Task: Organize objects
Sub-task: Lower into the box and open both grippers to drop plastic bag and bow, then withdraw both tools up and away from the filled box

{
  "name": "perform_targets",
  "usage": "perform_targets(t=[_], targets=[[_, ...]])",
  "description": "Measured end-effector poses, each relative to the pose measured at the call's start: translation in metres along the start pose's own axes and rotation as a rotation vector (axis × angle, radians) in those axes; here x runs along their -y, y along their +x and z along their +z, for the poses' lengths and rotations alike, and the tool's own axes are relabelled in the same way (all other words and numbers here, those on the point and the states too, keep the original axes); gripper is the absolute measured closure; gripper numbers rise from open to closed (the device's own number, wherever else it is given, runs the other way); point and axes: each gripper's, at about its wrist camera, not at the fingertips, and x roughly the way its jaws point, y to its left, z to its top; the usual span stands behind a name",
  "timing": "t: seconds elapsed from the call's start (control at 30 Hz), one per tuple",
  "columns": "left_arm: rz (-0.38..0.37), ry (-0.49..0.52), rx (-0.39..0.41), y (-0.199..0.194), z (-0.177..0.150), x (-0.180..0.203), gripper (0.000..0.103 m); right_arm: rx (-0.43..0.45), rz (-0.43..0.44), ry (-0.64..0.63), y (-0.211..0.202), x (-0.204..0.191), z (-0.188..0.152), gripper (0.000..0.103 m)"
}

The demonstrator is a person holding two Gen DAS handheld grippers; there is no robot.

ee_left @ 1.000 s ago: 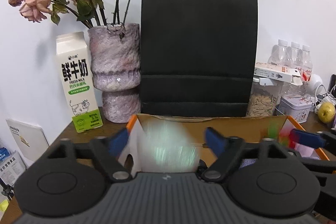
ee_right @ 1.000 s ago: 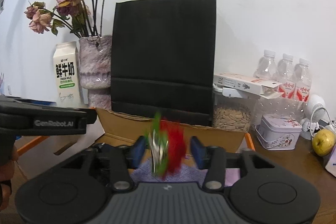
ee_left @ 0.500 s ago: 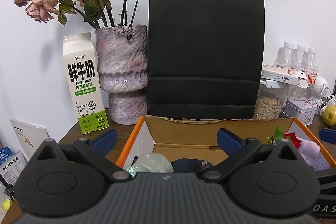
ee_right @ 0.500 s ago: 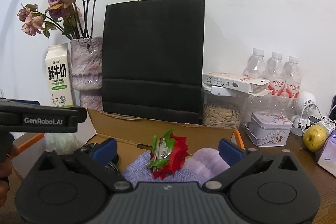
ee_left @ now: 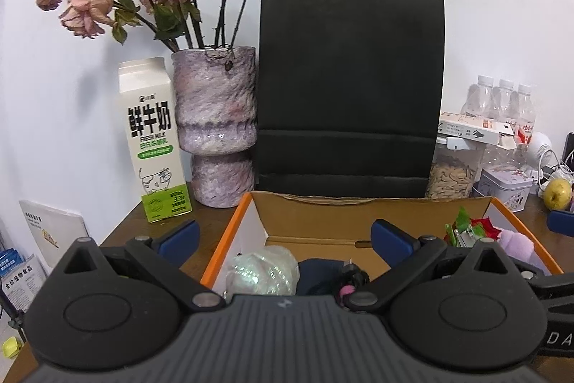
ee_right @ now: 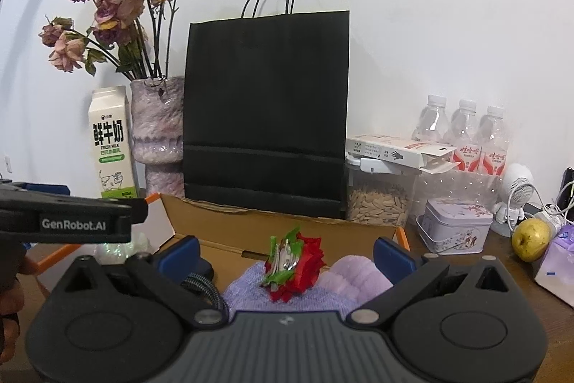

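Red rose (ee_right: pixel 305 266) tilted, bloom rightward

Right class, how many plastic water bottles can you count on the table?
3: the water bottles stand in a row against the wall at the right, behind the glove box. More could be hidden behind them.

A plain white wall (ee_right: pixel 430 6) rises behind a dark wooden table (ee_left: pixel 211 221); light looks soft and even, though the fisheye darkens the corners.
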Motion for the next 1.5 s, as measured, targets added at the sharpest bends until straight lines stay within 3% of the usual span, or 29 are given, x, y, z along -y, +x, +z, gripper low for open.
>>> perform_targets(t=[0.3,1.17,1.5], targets=[[-0.01,0.009,-0.004,-0.036,-0.013,-0.007,0.0,-0.011,0.002,0.018,-0.039,-0.003,-0.011,0.0],[-0.069,0.015,-0.076,-0.204,-0.085,-0.013,0.0,-0.05,0.051,0.023,-0.212,-0.023,-0.058,0.0],[-0.077,0.022,-0.077,-0.247,-0.1,-0.007,0.0,-0.033,0.064,0.01,-0.258,-0.03,-0.069,0.0]])
